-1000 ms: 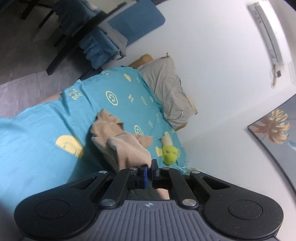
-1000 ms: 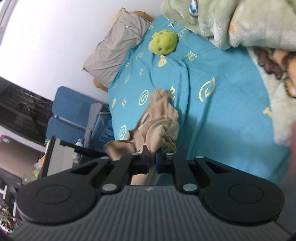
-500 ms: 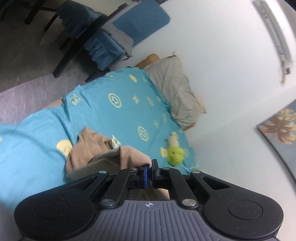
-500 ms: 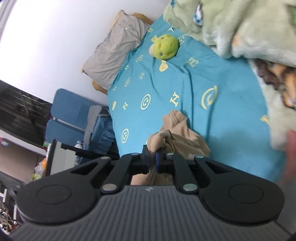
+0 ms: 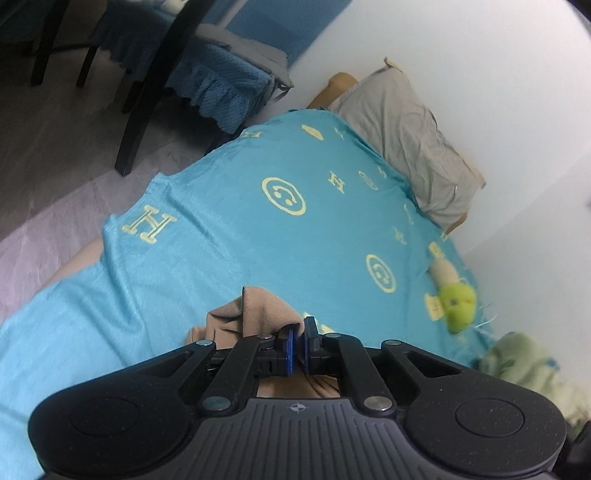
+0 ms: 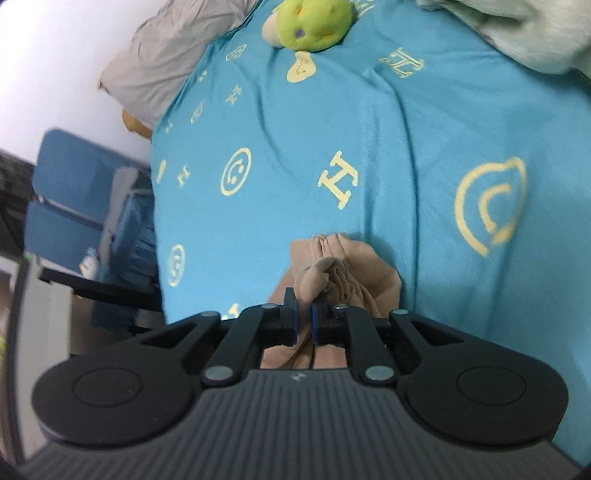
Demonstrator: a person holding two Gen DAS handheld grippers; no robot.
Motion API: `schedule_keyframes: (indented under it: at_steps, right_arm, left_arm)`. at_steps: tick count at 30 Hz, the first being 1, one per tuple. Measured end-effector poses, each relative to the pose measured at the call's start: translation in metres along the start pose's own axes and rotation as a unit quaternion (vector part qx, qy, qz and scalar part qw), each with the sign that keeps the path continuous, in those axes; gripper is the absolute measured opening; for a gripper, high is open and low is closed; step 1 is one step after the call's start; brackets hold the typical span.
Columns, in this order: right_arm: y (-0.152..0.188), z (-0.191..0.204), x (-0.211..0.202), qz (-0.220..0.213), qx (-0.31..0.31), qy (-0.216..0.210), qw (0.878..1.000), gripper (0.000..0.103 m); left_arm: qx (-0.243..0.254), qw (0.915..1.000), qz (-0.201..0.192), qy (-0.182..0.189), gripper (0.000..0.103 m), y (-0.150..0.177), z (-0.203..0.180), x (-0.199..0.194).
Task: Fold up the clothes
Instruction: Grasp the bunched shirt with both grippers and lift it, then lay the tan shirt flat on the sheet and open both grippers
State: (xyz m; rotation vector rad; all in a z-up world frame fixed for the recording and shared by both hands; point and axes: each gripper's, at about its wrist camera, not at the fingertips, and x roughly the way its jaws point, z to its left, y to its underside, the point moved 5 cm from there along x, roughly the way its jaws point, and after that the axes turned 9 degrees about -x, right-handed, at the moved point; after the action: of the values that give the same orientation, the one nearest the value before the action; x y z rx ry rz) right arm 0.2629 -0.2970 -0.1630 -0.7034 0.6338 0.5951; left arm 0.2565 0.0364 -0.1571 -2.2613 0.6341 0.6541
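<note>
Fingers of both grippers are pinched narrow on the tan garment: the left gripper clamps a ribbed fold that rises just above its blue pads, and the right gripper grips a twisted bunch of the same cloth between its pads. Compared with a second ago, the garment no longer trails out across the bed; it has been gathered into a compact heap right at the fingertips of each gripper, and both cameras now sit lower and closer to the turquoise blanket, whose yellow letters and smiley marks loom larger. That blanket covers the bed and is the largest open surface, lying bare ahead of the heap in both views. Its near edge drops to the floor on the left of the left view, where dark chair legs and a blue ruffled seat cover stand close by. At the far end a grey pillow lies against the white wall. A pale green fleece blanket crowds the right side of the bed. Near it, well apart from the garment, rests a small green plush toy.
</note>
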Motion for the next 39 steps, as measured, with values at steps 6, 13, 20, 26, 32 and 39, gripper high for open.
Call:
schedule_keyframes:
  at_steps: [6,13,20,26,32,39]
  right_arm:
    - [0.007,0.012,0.012,-0.015,-0.077,0.031,0.996,0.012]
    - [0.011,0.043,-0.009,-0.038,-0.158,0.006,0.987,0.093]
    - [0.023,0.069,-0.035,-0.106,-0.285,-0.004,0.952,0.091]
    - [0.022,0.055,0.010,-0.052,-0.318,0.030,0.946,0.057]
    - [0.032,0.051,0.020,-0.035,-0.326,0.036,0.944,0.054]
    - [0.044,0.052,-0.037,-0.058,-0.321,0.024,0.945,0.055]
  left_arm:
    - [0.066,0.9977,-0.009,-0.014,0.006,0.004,-0.002,0.018]
    - [0.114,0.9932,-0.025,-0.009,0.062,0.010,-0.018,0.003]
    - [0.180,0.9829,-0.030,-0.026,0.085,0.026,-0.025,-0.006]
    - [0.234,0.9705,0.004,-0.056,0.085,0.045,-0.020,0.008]
    - [0.257,0.9638,0.006,-0.070,0.085,0.050,-0.019,0.011]
    - [0.236,0.9694,0.011,-0.066,0.085,0.055,-0.020,-0.031]
